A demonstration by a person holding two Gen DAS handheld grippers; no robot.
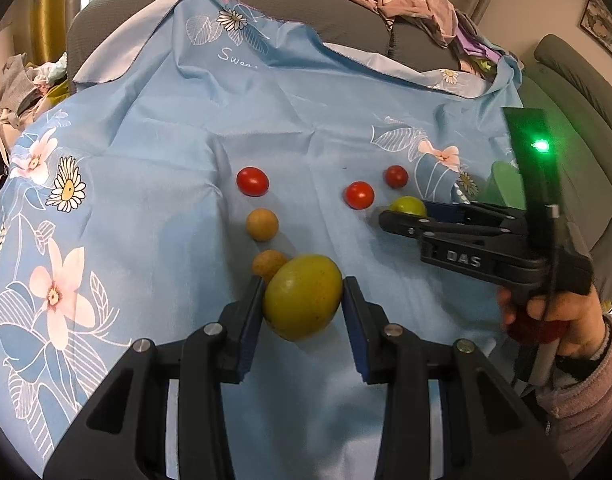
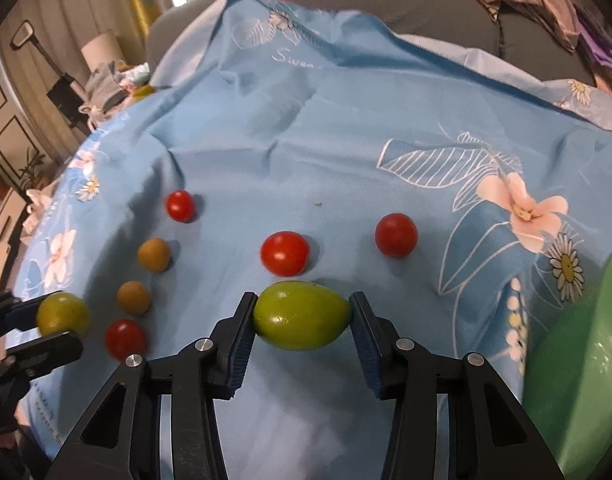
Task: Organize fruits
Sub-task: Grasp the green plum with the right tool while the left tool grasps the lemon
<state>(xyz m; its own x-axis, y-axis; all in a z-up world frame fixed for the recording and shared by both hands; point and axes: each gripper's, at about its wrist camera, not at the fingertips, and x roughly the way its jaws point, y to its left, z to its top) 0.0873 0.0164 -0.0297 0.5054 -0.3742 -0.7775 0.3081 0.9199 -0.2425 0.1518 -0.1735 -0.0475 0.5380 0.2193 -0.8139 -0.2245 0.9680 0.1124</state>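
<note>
My left gripper (image 1: 303, 300) pinches a round yellow-green fruit (image 1: 303, 297) between its blue pads, the fruit's slightly longer axis tilted up toward the right in the left wrist view. Just behind it, touching its upper left edge, sits a tan round fruit (image 1: 267, 265), and a second tan fruit (image 1: 261, 225) lies a little farther on, with a red tomato (image 1: 252, 181) beyond that, so the three form a column running away from me.

My right gripper (image 2: 301, 316) has its pads pressed on both tips of an oval green fruit (image 2: 301, 316), whose long axis lies crosswise, straight from pad to pad; no earlier view lets me judge more. Right behind it rests a red tomato in the middle (image 2: 285, 253), nearly touching the oval fruit, and another tomato to the right (image 2: 396, 235) stands apart. A green container (image 2: 578, 368) crowds the right edge. Everything rests on a blue floral cloth (image 2: 346, 152), with a grey sofa back (image 1: 346, 20) and heaped clothes (image 1: 410, 0) farthest off.
</note>
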